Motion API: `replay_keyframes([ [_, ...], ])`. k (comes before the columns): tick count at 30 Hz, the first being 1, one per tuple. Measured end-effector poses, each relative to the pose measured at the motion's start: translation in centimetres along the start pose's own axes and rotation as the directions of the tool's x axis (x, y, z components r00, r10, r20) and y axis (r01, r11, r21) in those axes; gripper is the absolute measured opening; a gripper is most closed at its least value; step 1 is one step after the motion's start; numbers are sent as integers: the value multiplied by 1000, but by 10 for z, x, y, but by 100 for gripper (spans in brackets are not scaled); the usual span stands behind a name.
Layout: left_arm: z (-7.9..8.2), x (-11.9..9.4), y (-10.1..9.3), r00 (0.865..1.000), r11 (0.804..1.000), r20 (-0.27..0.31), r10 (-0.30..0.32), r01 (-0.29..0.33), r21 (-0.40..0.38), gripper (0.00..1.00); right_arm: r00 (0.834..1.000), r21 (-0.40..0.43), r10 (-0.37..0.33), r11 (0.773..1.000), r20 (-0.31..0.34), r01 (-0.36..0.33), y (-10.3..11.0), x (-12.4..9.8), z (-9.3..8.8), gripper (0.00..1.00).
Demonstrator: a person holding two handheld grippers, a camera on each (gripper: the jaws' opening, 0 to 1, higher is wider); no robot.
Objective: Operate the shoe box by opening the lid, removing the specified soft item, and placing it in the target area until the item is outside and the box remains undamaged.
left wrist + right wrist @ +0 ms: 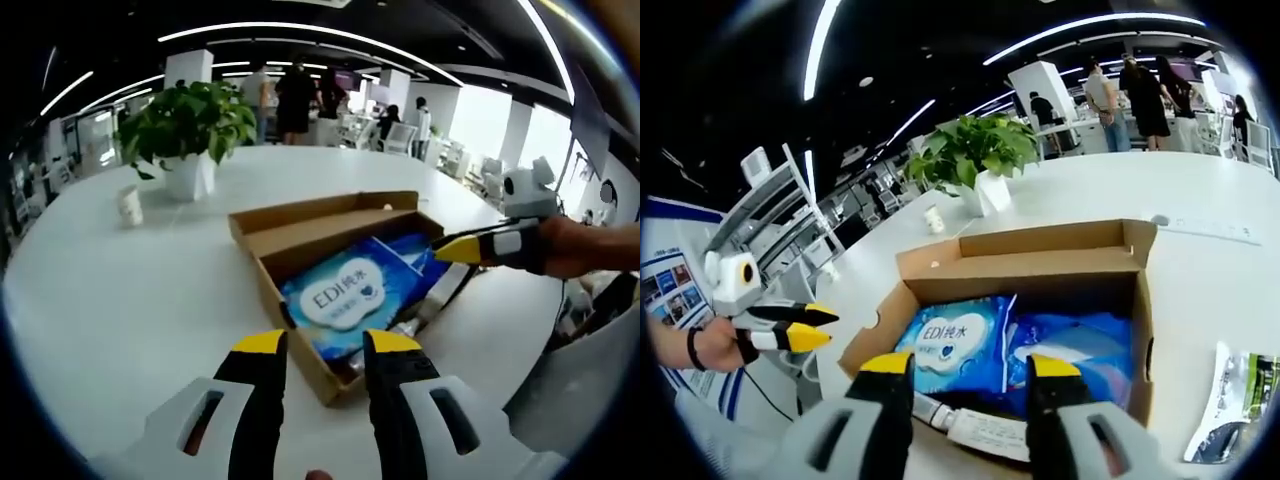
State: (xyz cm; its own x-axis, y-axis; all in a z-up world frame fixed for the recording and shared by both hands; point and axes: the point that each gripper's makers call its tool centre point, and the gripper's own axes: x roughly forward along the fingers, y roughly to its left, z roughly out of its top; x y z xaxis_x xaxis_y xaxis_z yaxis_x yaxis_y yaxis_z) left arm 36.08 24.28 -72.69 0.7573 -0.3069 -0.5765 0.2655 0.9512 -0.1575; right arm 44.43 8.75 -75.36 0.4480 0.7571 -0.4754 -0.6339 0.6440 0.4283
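Note:
An open cardboard shoe box [300, 240] [1145, 330] sits on the white table, its lid [320, 208] [1030, 243] folded back. Inside lies a soft blue-and-white wipes pack [345, 295] [950, 345] beside a second blue pack [1080, 350]. My left gripper [326, 345] is open just short of the box's near corner, with nothing between its jaws; it also shows as the left gripper [812, 327], held by a hand. My right gripper [970, 365] is open over the box's near edge, holding nothing. The same right gripper [470, 248] reaches the box's right side.
A potted plant [185, 125] [970, 150] and a small paper cup [130, 205] [933, 220] stand further back on the table [120, 300]. A printed packet [1240, 400] lies right of the box. A white tube [965, 425] lies at the box's front. People stand in the background.

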Motion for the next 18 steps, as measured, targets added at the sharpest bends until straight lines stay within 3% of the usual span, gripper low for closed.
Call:
replay_keyframes([
  [7, 0, -5, 2, 1000, 1000, 11, 9, -9, -14, 30, 1000, 11, -4, 1000, -24, 4, -4, 14, -4, 41],
  [18, -9, -17, 7, 1000, 999, 10, 26, -26, -29, 30, 999, 32, -10, 999, -46, 12, 9, 25, -6, 39],
])
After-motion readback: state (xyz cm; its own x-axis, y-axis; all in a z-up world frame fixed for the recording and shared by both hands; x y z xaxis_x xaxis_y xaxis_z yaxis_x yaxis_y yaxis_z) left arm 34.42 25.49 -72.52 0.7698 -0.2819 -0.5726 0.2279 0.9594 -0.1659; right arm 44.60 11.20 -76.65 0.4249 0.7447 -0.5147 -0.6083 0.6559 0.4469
